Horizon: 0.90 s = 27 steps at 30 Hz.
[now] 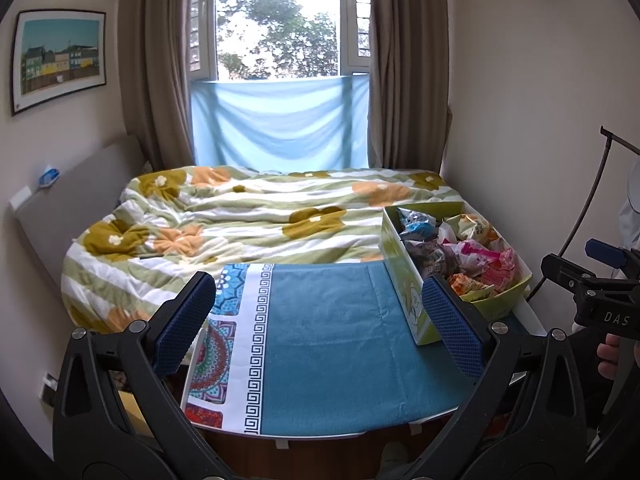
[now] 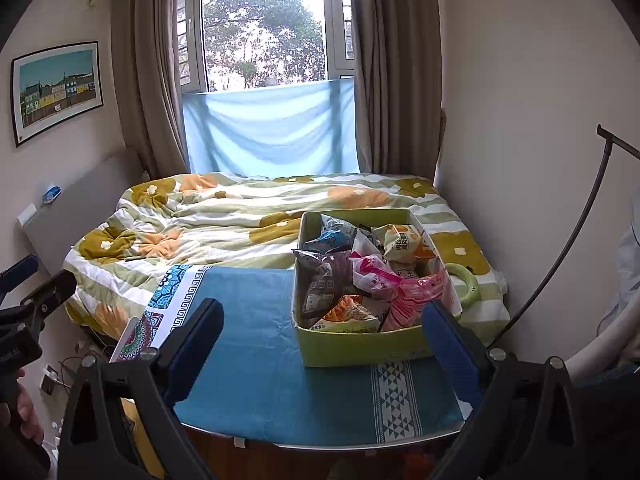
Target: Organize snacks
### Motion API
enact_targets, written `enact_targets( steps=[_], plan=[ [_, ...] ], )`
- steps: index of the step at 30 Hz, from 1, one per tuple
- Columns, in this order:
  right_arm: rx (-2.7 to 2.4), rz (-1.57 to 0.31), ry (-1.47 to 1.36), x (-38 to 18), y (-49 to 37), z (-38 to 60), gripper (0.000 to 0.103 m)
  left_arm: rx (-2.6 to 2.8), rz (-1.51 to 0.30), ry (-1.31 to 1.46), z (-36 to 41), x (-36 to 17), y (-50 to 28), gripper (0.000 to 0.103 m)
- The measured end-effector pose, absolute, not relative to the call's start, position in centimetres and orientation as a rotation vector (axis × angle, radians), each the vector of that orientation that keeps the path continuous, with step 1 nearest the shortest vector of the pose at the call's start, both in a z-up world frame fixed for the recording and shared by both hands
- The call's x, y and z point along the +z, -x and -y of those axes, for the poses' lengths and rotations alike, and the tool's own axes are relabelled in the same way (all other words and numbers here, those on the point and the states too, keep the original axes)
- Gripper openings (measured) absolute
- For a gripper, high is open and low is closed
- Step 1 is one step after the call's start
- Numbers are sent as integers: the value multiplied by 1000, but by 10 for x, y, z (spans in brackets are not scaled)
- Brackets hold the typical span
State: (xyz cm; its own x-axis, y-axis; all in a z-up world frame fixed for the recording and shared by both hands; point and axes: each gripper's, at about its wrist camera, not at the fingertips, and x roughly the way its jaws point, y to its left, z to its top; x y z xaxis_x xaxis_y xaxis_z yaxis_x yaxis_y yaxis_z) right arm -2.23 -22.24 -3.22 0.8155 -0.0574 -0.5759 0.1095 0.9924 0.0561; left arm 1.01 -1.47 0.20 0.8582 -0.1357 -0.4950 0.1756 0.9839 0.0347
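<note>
While both tongs hang above the near edge of the worktop [image 2: 256, 380], each stands spread wide and grasps nothing.

Left tongs [image 1: 320, 320]: blue-padded fingers [image 1: 184, 320] apart over the teal cloth [image 1: 328, 340], nothing between them. In the right wrist view they show only in part at the left edge, with a hand [image 2: 24, 420] on the grip.

Right tongs [image 2: 324, 348]: blue fingers [image 2: 452, 356] splayed, the box just beyond them, no contact. In the left wrist view they show at the right edge, jaws apart, with fingertips of a hand [image 1: 608, 356] behind.

Box [image 2: 360, 344]: green cardboard, open top, upright on the right part of the worktop, its far end reaching toward the bed.

Snacks [image 2: 360, 276]: loose packets heaped inside the box, among them a dark purple bag [image 2: 320, 280], pink packets [image 2: 404, 296], an orange and white bag [image 2: 400, 240], a blue bag [image 2: 332, 236] and an orange packet [image 2: 352, 312] at the near end. Print too small to read.

Cloth: teal, flat on the worktop, with a white key-pattern band and mandala squares at its left, a triangle-pattern strip near the box.

Bed [image 1: 240, 216]: beyond the worktop, covered by a rumpled quilt in green and white stripes with ochre and orange flowers.

Ring [image 2: 466, 284]: pale green, lying on the quilt just right of the box.

Window [image 2: 260, 32]: behind the bed, brown curtains either side, blue fabric across its lower part, trees outside.

Picture [image 1: 58, 58]: framed, on the left wall.
</note>
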Motion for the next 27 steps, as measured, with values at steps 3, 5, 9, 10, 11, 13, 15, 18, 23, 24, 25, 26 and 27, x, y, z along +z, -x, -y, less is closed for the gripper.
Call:
enact_targets(
  steps=[3,5,9,10,11,13,15,18,23,24,25,26,27],
  plan=[
    [-89,-611,-88,-32,22,222,99,-162,-514,-78,16,2,-10,102],
    [-90,-611,-88,-32,22,223,99,-161,-515,-76,15,2,-10,102],
    [-90,-610,-89,-33,22,223,99,-157,-525,-62,15,1,-12,102],
    [-90,-611,-88,-32,22,223,99,-156,-526,-61,15,0,-12,102],
    [-90,-612,-88,-32,22,223,99,-155,-527,-61,16,0,-13,102],
    [-91,-615,-88,-32,20,224,99,-155,-526,-64,17,0,-13,102],
    [-90,-615,-88,-32,19,224,99,-151,-527,-68,16,-1,-13,102],
    [-92,-615,-87,-32,18,224,99,-141,-528,-72,15,-1,-15,102],
    [-94,-614,-85,-32,16,223,99,-119,-524,-78,14,0,-17,102],
    [-94,-615,-85,-33,16,223,99,-116,-523,-78,14,0,-17,102],
    [-94,-614,-85,-33,16,223,99,-119,-521,-77,14,0,-18,102],
    [-94,-614,-85,-33,16,223,99,-121,-518,-75,14,1,-18,102],
    [-94,-615,-86,-33,16,223,99,-124,-515,-73,13,1,-18,102]
  ],
)
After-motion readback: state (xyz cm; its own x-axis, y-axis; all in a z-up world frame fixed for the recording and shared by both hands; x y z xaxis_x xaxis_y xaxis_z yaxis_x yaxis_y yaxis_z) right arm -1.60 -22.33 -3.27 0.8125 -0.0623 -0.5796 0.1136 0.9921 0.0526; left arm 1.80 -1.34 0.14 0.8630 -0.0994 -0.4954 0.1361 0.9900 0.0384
